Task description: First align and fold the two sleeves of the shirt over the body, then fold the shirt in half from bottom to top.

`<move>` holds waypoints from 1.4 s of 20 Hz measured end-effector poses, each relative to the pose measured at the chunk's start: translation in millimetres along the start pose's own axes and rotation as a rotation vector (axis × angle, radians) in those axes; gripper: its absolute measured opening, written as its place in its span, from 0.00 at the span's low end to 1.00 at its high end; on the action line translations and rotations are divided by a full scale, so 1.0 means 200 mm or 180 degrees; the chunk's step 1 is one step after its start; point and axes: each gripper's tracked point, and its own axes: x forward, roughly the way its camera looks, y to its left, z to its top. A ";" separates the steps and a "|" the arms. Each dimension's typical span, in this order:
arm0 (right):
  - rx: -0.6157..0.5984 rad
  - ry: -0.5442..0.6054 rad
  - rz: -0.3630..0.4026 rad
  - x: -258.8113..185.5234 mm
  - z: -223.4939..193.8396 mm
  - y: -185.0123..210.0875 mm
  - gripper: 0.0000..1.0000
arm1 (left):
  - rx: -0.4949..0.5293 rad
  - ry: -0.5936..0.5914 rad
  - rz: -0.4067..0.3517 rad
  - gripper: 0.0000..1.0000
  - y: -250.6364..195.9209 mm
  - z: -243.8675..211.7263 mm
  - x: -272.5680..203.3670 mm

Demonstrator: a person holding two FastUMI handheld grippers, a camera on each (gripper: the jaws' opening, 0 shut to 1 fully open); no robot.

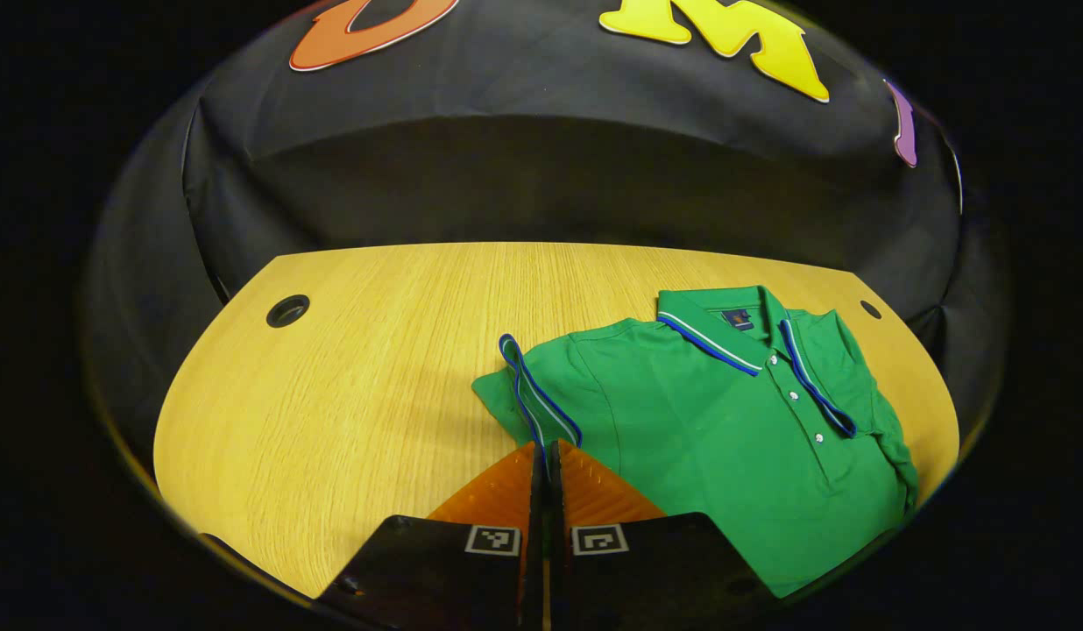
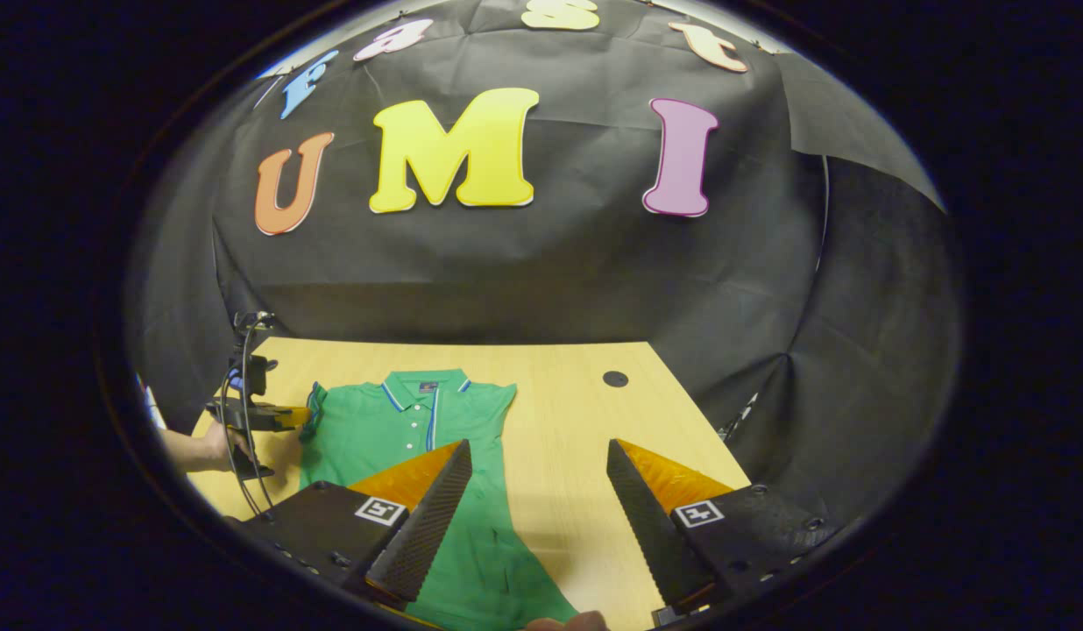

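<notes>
shirt: green polo shirt [image 1: 708, 421] lies front up on the wooden table [image 1: 331, 394], collar [image 1: 717, 329] toward the far edge, hem toward the near edge
long axis: near edge to far edge of the table
left sleeve: striped cuff [image 1: 533, 394] is raised and drawn in toward the body, the sleeve pulled up off the table
left gripper: left gripper [image 1: 546, 456] has its fingers pressed together on the cuff, so it is pinching the sleeve
right gripper: right gripper [image 2: 537, 491] has its fingers spread wide with nothing between them, held over the shirt's right edge and the bare table near the near edge
right side of shirt: seen from the right gripper view it looks narrow with a straight edge; whether that sleeve is folded in I cannot tell
key relation: shirt body lies to the right of the left gripper, so the held sleeve would travel rightward across the long axis
nearer hand: left, already on the sleeve
stage, as judged: sleeve folding, left side in hand; bottom half looks flat, not folded up
</notes>
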 end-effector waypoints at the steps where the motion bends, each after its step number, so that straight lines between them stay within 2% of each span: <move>1: -0.0012 0.0012 -0.0014 0.00 0.00 0.00 0.95 | -0.0074 0.0057 -0.0153 0.06 -0.04 -0.02 0.00; 5: 0.0021 0.0030 0.0021 0.00 -0.02 -0.01 0.96 | -0.0089 0.0083 -0.0093 0.06 -0.01 0.00 -0.01; 11: 0.0128 0.0032 0.0083 0.01 -0.01 -0.01 0.95 | -0.0061 -0.0224 -0.0253 0.05 -0.15 0.23 -0.11; 12: 0.0124 0.0021 0.0097 0.00 -0.01 -0.01 0.95 | -0.0008 -0.0173 -0.0136 0.05 -0.14 0.22 -0.07; 13: 0.0115 0.0017 0.0099 -0.01 -0.02 -0.02 0.95 | 0.0077 -0.0011 0.0114 0.06 -0.08 0.17 -0.05; 14: 0.0112 0.0027 0.0087 -0.02 -0.02 -0.03 0.95 | 0.0118 0.0167 0.0162 0.07 -0.08 0.10 -0.02; 15: 0.0121 0.0040 0.0079 -0.02 -0.03 -0.04 0.95 | 0.0076 0.0182 0.0138 0.26 -0.11 0.10 -0.01; 16: 0.0128 0.0058 0.0068 -0.02 -0.04 -0.06 0.95 | 0.0047 0.0161 0.0135 0.32 -0.13 0.12 -0.01; 17: 0.0137 0.0078 0.0042 -0.01 -0.05 -0.08 0.95 | 0.0033 0.0135 0.0147 0.53 -0.13 0.12 0.01; 19: 0.0216 0.0110 0.0009 -0.01 -0.05 -0.11 0.95 | 0.0056 0.0163 0.0169 0.89 -0.14 0.11 0.03; 20: 0.0241 0.0129 -0.0001 0.01 -0.06 -0.12 0.97 | 0.0066 0.0259 0.0187 0.98 -0.14 0.07 0.05; 24: 0.0202 0.0172 -0.0007 0.03 -0.07 -0.14 0.97 | 0.0011 0.0396 0.0247 0.92 -0.12 -0.01 0.11; 25: 0.0201 0.0185 -0.0002 0.03 -0.07 -0.14 0.95 | 0.0007 0.0397 0.0270 0.88 -0.10 -0.01 0.10; 26: 0.0201 0.0187 0.0008 0.04 -0.07 -0.14 0.97 | -0.0003 0.0371 0.0262 0.80 -0.10 -0.01 0.11; 27: 0.0198 0.0194 0.0016 0.05 -0.07 -0.13 0.95 | -0.0003 0.0363 0.0289 0.85 -0.08 -0.01 0.11; 28: 0.0197 0.0211 0.0026 0.05 -0.08 -0.12 0.95 | -0.0014 0.0357 0.0306 0.64 -0.06 -0.02 0.12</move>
